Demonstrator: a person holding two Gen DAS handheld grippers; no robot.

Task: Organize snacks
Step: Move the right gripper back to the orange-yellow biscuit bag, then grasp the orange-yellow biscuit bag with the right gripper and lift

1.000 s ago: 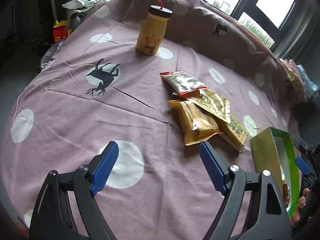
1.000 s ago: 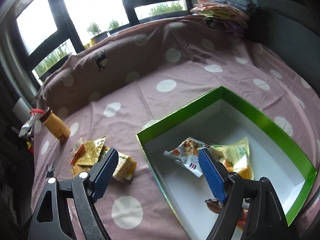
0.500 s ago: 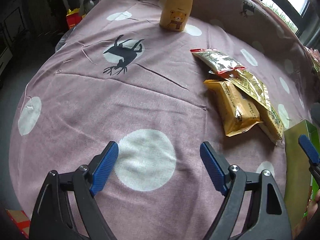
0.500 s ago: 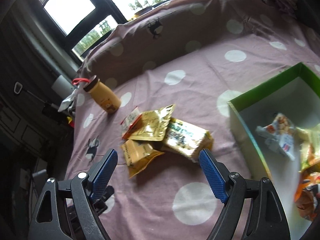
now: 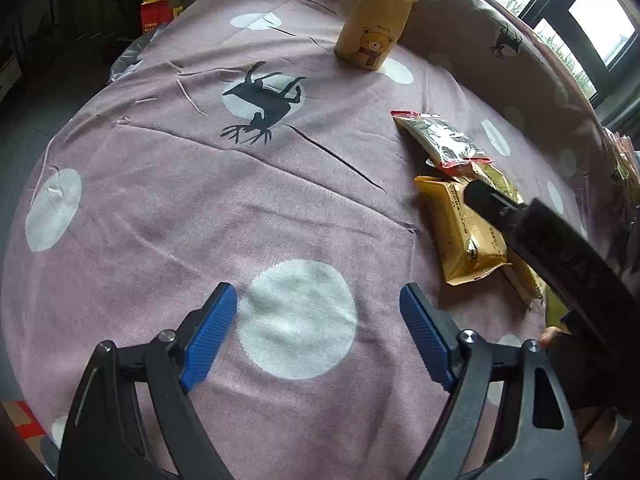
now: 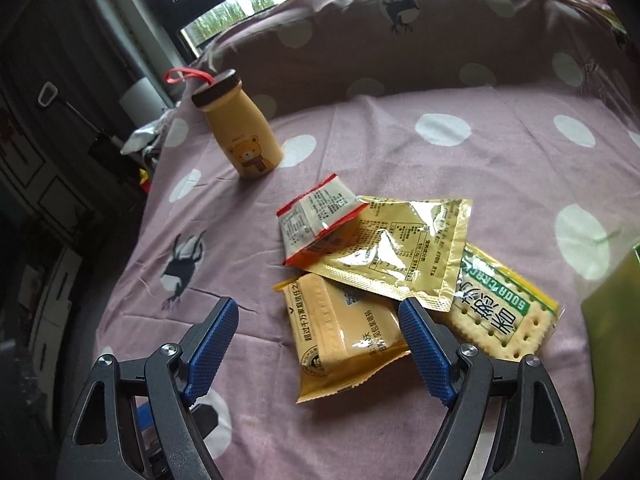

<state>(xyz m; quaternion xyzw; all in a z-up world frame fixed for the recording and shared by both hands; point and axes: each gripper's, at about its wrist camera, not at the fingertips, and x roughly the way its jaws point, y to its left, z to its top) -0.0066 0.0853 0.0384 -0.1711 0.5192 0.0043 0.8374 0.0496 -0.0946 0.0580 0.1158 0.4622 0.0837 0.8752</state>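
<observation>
Several snack packets lie in a loose pile on the purple dotted cloth: an orange-yellow packet (image 6: 344, 336), a shiny gold packet (image 6: 404, 248), a red-edged silver packet (image 6: 316, 216) and a soda cracker packet (image 6: 500, 312). My right gripper (image 6: 318, 348) is open just above the orange-yellow packet, which lies partly between its fingers. My left gripper (image 5: 318, 336) is open and empty over a white dot, left of the pile. In the left wrist view the orange-yellow packet (image 5: 456, 236) and the silver packet (image 5: 440, 140) show, with the right gripper's black finger (image 5: 560, 248) over them.
A yellow bear bottle (image 6: 240, 132) with a dark cap stands upright behind the pile; it also shows in the left wrist view (image 5: 372, 32). The green box's edge (image 6: 616, 320) shows at the right. The cloth's left edge drops off to dark furniture.
My right gripper has swung left away from the green box and come down over the snack pile. My left gripper has drifted a little nearer the cloth. Both stay open.
</observation>
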